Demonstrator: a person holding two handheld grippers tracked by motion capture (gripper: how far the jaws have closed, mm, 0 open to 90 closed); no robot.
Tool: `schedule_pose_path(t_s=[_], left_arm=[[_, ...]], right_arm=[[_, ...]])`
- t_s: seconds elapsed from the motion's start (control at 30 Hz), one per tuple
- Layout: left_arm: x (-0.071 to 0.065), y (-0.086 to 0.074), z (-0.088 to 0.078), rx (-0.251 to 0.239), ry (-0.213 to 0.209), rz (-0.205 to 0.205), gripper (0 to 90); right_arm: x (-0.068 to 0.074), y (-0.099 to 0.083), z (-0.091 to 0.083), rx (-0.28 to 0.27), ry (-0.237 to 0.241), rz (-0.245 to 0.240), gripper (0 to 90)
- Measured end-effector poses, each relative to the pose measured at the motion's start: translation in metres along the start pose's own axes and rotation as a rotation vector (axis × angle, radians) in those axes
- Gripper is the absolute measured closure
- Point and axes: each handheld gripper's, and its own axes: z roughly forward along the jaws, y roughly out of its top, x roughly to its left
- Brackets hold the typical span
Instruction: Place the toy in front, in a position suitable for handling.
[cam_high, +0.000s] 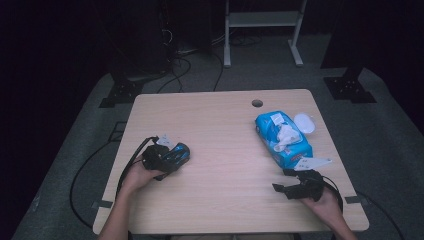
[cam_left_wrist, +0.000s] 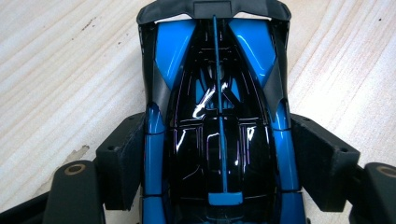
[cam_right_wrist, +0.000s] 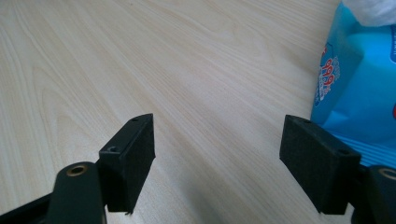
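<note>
A glossy blue and black toy car (cam_high: 179, 151) (cam_left_wrist: 217, 116) lies on the left part of the wooden table (cam_high: 220, 125). My left gripper (cam_high: 172, 156) (cam_left_wrist: 217, 161) is around its body, and both black pads (cam_left_wrist: 123, 161) press on the car's blue sides. At the front right my right gripper (cam_high: 286, 189) (cam_right_wrist: 217, 161) stands open just above the wood with nothing between its fingers. A blue pack of wet wipes (cam_high: 283, 140) (cam_right_wrist: 357, 88), with a white wipe sticking out of its top, lies close beside it.
A small white oval lid (cam_high: 304, 123) rests on the table next to the pack's far end. A round cable hole (cam_high: 257, 103) is near the far edge. Cables trail from both grippers. Beyond the table are dark stands and a white frame.
</note>
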Motion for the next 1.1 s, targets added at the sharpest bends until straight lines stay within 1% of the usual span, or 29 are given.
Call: schedule_pose_path(t_s=[0.23,0.37,0.43,0.47,0.5,0.53,0.63,0.83,0.93,1.1], left_arm=[[-0.0011,0.0008,-0.0006,0.004,0.007,0.012,26.0],[-0.0011,0.0005,-0.0009,0.0,0.007,0.012,26.0],[0.0012,0.0004,-0.004,-0.031,-0.006,-0.006,27.2],[0.0019,0.0004,-0.0054,-0.04,-0.005,-0.008,27.3],[0.0022,0.0004,-0.0058,-0.034,-0.004,-0.01,27.3],[0.0015,0.0005,-0.0047,-0.02,-0.001,-0.002,27.3],[0.0019,0.0002,-0.0041,-0.018,-0.005,-0.001,27.3],[0.0019,0.0007,-0.0045,-0.017,-0.005,-0.006,27.4],[0.0022,0.0012,-0.0057,-0.029,-0.004,-0.008,27.4],[0.0024,0.0017,-0.0075,-0.032,-0.006,-0.014,27.4]], right_arm=[[-0.0004,0.0,-0.0009,-0.004,-0.001,0.004,25.5],[-0.0003,-0.0001,-0.0013,-0.005,-0.002,0.003,25.5],[-0.0004,-0.0001,-0.0013,-0.006,-0.001,0.003,25.5],[-0.0004,-0.0001,-0.0013,-0.006,-0.001,0.003,25.5],[-0.0003,0.0,-0.0014,-0.005,-0.002,0.003,25.5],[-0.0003,-0.0001,-0.0012,-0.005,-0.002,0.003,25.5],[-0.0002,-0.0001,-0.0009,-0.002,0.0,0.001,25.5],[-0.0003,-0.0001,-0.0014,-0.006,-0.001,0.002,25.5],[-0.0001,-0.0001,-0.0014,-0.004,0.0,0.0,25.5],[-0.0002,-0.0001,-0.0014,-0.006,0.001,0.001,25.5]])
